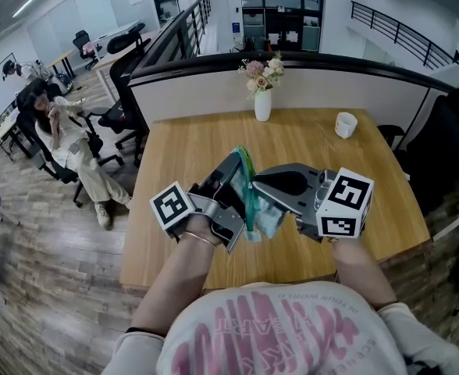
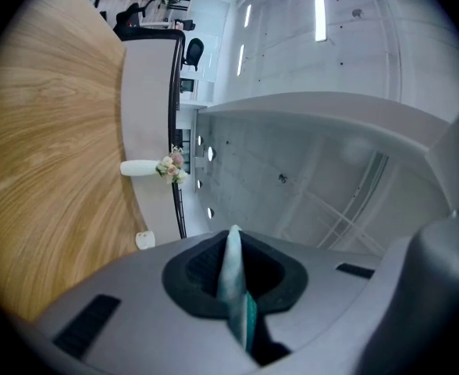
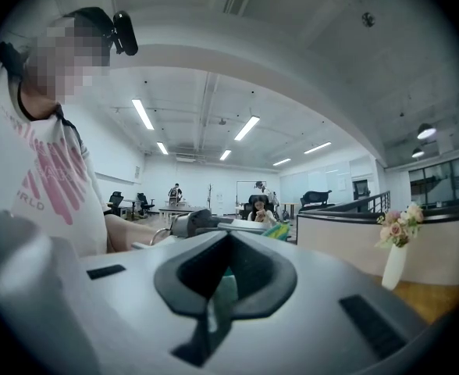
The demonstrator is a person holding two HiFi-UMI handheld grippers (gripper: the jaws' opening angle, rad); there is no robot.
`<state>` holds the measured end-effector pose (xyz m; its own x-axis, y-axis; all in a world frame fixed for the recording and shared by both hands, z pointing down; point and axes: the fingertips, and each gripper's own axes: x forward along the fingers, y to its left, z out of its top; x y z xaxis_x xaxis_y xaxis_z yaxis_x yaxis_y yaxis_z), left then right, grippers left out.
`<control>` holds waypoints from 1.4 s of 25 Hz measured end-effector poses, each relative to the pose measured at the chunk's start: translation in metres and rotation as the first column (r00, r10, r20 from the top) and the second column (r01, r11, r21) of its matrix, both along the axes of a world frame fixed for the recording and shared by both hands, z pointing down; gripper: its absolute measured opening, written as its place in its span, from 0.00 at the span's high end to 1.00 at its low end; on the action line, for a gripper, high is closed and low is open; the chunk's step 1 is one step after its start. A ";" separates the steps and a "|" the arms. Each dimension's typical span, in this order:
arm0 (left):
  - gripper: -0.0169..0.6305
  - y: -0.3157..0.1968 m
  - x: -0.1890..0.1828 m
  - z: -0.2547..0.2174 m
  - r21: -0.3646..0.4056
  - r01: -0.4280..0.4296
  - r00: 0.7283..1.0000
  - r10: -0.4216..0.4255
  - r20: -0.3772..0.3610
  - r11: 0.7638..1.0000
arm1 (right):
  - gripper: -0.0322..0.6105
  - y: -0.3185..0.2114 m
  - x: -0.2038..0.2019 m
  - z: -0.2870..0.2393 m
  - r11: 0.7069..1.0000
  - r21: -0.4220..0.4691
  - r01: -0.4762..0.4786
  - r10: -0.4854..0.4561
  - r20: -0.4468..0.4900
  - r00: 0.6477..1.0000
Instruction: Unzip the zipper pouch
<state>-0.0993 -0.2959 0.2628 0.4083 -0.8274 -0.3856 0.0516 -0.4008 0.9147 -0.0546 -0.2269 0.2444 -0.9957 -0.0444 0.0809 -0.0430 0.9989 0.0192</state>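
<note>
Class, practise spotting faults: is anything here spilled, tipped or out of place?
Nothing stands out. The vase and cup stand upright on the table, no spill shows, and the left gripper and right gripper pinch the pouch.

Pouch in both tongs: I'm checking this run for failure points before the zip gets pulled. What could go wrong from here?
1. The left tongs pinch only a thin edge of the pouch. A hard pull could slide it out, and it is held in the air over the table.
2. The right tongs are shut on a small teal bit of it. Whether that is the zipper pull cannot be told, so they may tug fabric instead.
</note>
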 end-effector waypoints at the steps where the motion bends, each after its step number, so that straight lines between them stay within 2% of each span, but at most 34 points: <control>1: 0.95 -0.002 -0.004 0.001 -0.007 0.020 1.000 -0.020 0.001 1.000 | 0.95 0.000 0.000 0.001 1.000 -0.003 0.003 -0.003 -0.002 1.000; 10: 0.95 -0.002 -0.018 0.011 -0.053 0.051 0.999 -0.052 -0.014 0.997 | 0.95 0.005 -0.004 0.012 0.999 -0.027 0.017 -0.018 -0.028 0.999; 16: 0.95 -0.001 -0.031 0.023 -0.091 0.100 0.995 -0.099 0.020 0.991 | 0.95 0.010 -0.005 0.026 0.998 -0.063 0.025 -0.029 -0.057 0.998; 25: 0.95 0.001 -0.050 0.033 -0.119 0.153 0.988 -0.151 0.022 0.981 | 0.95 0.014 -0.006 0.034 0.998 -0.057 0.017 -0.021 -0.066 0.998; 29: 0.95 0.002 -0.059 0.031 -0.104 0.180 0.984 -0.178 0.020 0.978 | 0.95 0.019 -0.005 0.038 0.998 -0.058 0.012 -0.017 -0.081 0.997; 35: 0.95 0.000 -0.067 0.023 -0.072 0.176 0.984 -0.175 0.014 0.982 | 0.95 0.025 -0.010 0.041 0.999 -0.053 0.002 -0.007 -0.102 0.995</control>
